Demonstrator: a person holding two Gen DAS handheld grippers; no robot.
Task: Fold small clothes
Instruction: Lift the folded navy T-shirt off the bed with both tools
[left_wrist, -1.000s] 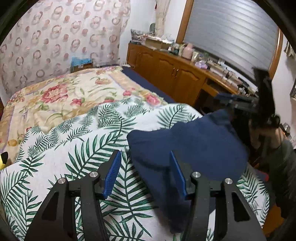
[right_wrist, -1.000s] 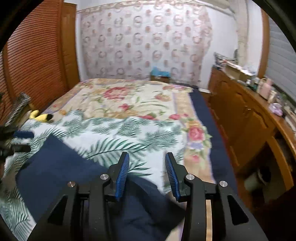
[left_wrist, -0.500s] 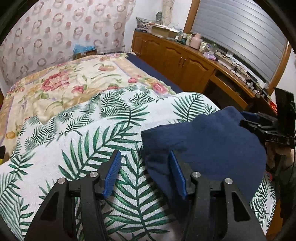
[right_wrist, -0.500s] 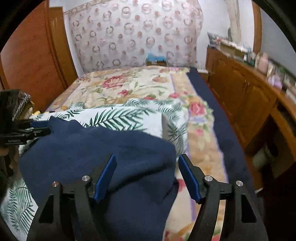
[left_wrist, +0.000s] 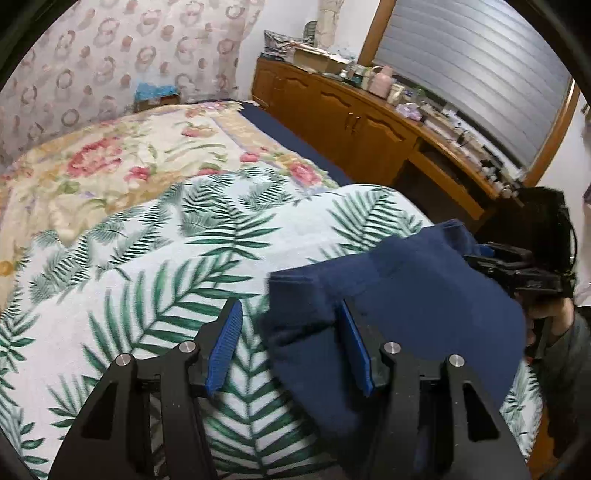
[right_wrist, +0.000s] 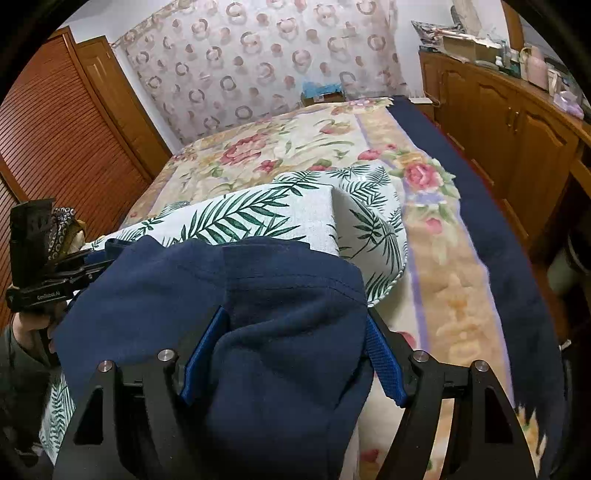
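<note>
A navy garment (left_wrist: 406, 295) lies rumpled on the palm-leaf blanket (left_wrist: 166, 277) near the bed's foot. My left gripper (left_wrist: 290, 310) stands open over its left edge; the cloth's corner lies loose between the fingers, and the right pad (left_wrist: 354, 347) rests against the fabric. In the right wrist view the garment (right_wrist: 258, 280) bulges up between the fingers of my right gripper (right_wrist: 295, 314), whose jaws are closing around that fold without clamping it. Each view shows the other gripper at the garment's far side: the right (left_wrist: 517, 269), the left (right_wrist: 55, 284).
The palm-leaf blanket (right_wrist: 258, 214) lies over a floral bedspread (left_wrist: 110, 158). A wooden cabinet (left_wrist: 351, 122) with clutter on top runs along the right of the bed. Louvered wardrobe doors (right_wrist: 55, 129) stand on the left. A person's hand (left_wrist: 550, 325) holds the right gripper.
The right gripper opened wider and sank over the garment, so the cloth now bulges between its fingers. The left gripper dropped a little and the garment's edge slid rightward between its fingers.
</note>
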